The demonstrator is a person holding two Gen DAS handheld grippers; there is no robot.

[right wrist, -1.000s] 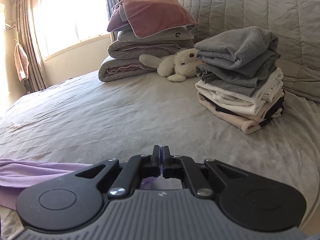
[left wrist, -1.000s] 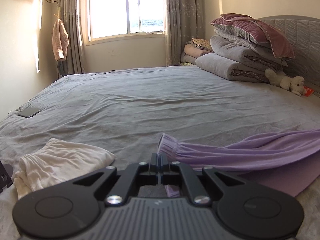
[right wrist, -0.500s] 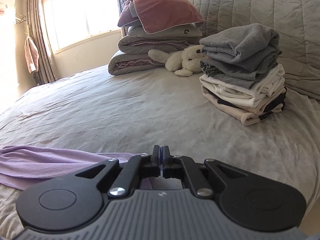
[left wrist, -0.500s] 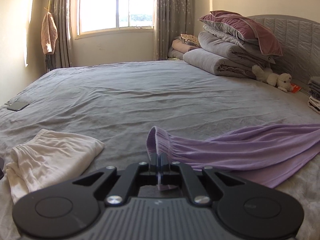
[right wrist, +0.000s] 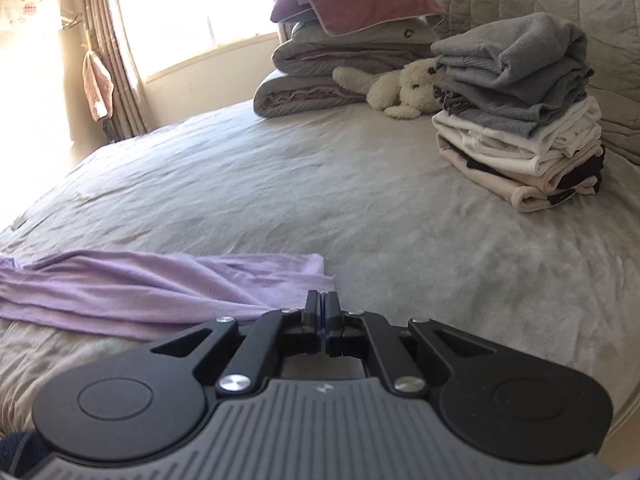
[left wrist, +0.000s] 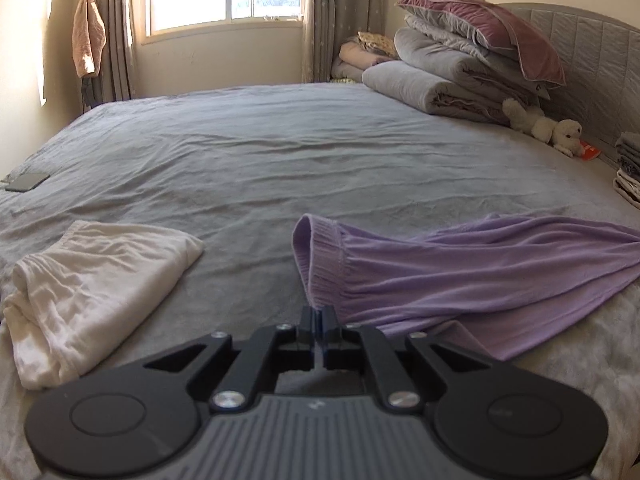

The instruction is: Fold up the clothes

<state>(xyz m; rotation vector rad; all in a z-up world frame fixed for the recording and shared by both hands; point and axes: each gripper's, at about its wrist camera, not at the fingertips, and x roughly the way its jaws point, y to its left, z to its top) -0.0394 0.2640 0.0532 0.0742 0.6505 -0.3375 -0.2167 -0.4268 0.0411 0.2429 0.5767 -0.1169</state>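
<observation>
Purple trousers point(left wrist: 472, 268) lie stretched across the grey bed point(left wrist: 280, 152). My left gripper point(left wrist: 318, 314) is shut on their elastic waistband, which stands up just ahead of the jaws. In the right wrist view the purple trousers point(right wrist: 132, 288) run leftward, their hem end by my right gripper point(right wrist: 322, 300). The right jaws are pressed together at the hem's near edge; whether cloth sits between them is hidden.
A crumpled cream garment point(left wrist: 88, 288) lies left of the left gripper. A stack of folded clothes point(right wrist: 520, 120) stands at the right by the headboard, beside a plush toy point(right wrist: 400, 88) and piled quilts point(right wrist: 340, 56). A dark phone point(left wrist: 28, 182) lies at the far left edge.
Both grippers have drawn back and lowered with the purple trousers, which have sunk from hanging taut to lying on the bed. Both jaws stay shut.
</observation>
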